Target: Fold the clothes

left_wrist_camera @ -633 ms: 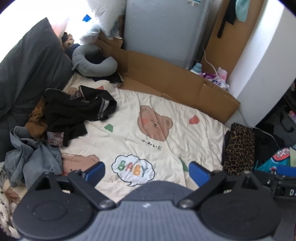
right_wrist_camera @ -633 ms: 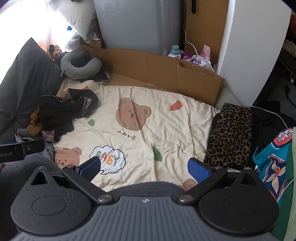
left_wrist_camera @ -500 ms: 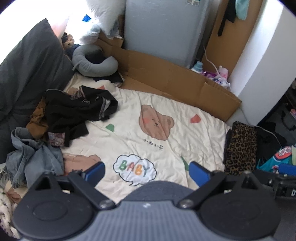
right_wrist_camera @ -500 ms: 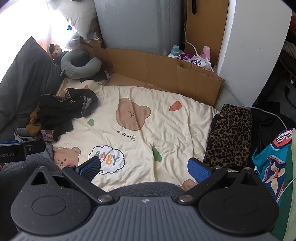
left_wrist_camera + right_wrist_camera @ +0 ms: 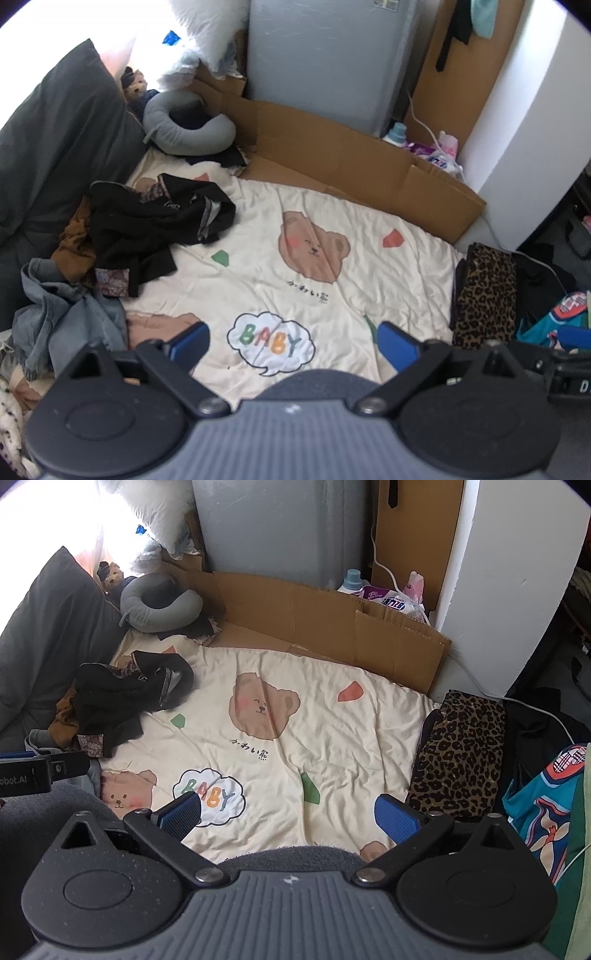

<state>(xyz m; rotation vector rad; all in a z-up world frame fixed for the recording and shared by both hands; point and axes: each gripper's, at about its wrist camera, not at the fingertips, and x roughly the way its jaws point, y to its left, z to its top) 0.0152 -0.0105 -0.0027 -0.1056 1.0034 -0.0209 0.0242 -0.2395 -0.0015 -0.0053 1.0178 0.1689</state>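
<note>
A heap of unfolded clothes lies at the left of a cream bear-print blanket (image 5: 332,288): a black garment (image 5: 147,225) (image 5: 118,701), a brown one (image 5: 74,247) and a grey-blue denim piece (image 5: 62,317). A folded leopard-print garment (image 5: 484,295) (image 5: 458,753) rests at the blanket's right edge. My left gripper (image 5: 291,341) hovers open above the "BABY" print, holding nothing. My right gripper (image 5: 288,812) is also open and empty over the blanket's near part. The left gripper's body (image 5: 40,771) shows at the left of the right wrist view.
Cardboard sheets (image 5: 351,166) line the far edge in front of a grey cabinet (image 5: 325,59). A grey neck pillow (image 5: 184,125), a dark cushion (image 5: 55,147) and a teddy bear (image 5: 110,576) sit at the far left. Bottles (image 5: 351,581) and a colourful bag (image 5: 546,805) stand at the right.
Both cameras have drifted very slightly; the scene shifts a little right and down in the left wrist view. Nothing on the blanket has moved, and both grippers stay open.
</note>
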